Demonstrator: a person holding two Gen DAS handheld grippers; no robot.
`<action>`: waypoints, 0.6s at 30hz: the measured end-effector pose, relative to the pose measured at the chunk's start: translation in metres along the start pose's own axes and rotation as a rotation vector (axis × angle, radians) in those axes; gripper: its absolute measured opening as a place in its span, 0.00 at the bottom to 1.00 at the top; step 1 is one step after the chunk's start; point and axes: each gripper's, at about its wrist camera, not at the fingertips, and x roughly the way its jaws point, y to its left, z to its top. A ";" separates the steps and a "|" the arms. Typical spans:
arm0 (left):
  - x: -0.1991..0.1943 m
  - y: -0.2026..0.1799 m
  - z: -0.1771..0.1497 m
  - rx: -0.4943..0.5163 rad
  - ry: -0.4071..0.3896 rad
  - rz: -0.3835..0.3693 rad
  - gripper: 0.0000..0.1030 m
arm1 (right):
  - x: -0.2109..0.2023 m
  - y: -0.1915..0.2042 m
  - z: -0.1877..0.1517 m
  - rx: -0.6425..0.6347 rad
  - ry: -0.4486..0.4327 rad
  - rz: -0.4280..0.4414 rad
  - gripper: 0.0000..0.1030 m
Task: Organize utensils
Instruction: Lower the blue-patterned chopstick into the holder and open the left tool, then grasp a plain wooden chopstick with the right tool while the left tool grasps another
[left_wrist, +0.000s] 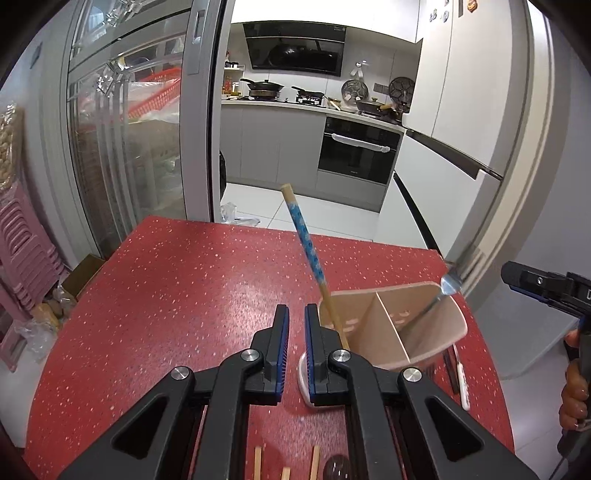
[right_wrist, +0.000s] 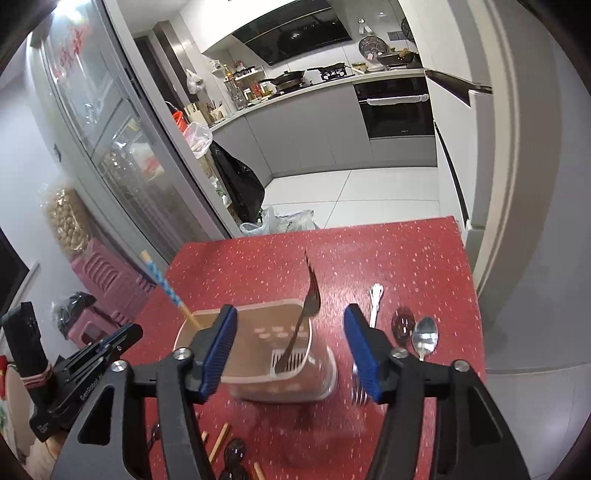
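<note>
A beige utensil holder (left_wrist: 436, 332) (right_wrist: 258, 384) with a divider stands on the red speckled table (left_wrist: 166, 295) (right_wrist: 406, 258). A blue-patterned chopstick (left_wrist: 306, 240) (right_wrist: 166, 286) leans out of its left compartment. A metal utensil (left_wrist: 448, 284) (right_wrist: 308, 310) stands in the other compartment. My left gripper (left_wrist: 296, 314) is shut and empty, just left of the holder; it also shows in the right wrist view (right_wrist: 92, 350). My right gripper (right_wrist: 290, 314) is open above the holder's near side, its pads clear of the metal utensil; its tip shows at the right edge of the left wrist view (left_wrist: 543, 284).
Right of the holder lie a silver spoon (right_wrist: 424, 338), a dark translucent spoon (right_wrist: 402, 325), a metal handle (right_wrist: 375, 302) and a blurred fork (right_wrist: 358, 395). Wooden chopsticks (right_wrist: 219, 443) (left_wrist: 258, 461) lie at the near edge. A hand (left_wrist: 574, 398) holds the right gripper.
</note>
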 end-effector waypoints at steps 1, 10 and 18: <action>-0.003 0.001 -0.004 0.000 0.006 -0.005 0.32 | -0.004 0.000 -0.007 -0.001 0.010 0.001 0.67; -0.026 0.022 -0.058 -0.031 0.044 0.047 1.00 | -0.013 0.005 -0.070 -0.004 0.143 0.020 0.74; -0.022 0.038 -0.122 0.031 0.136 0.123 1.00 | -0.005 0.003 -0.139 -0.011 0.288 -0.001 0.74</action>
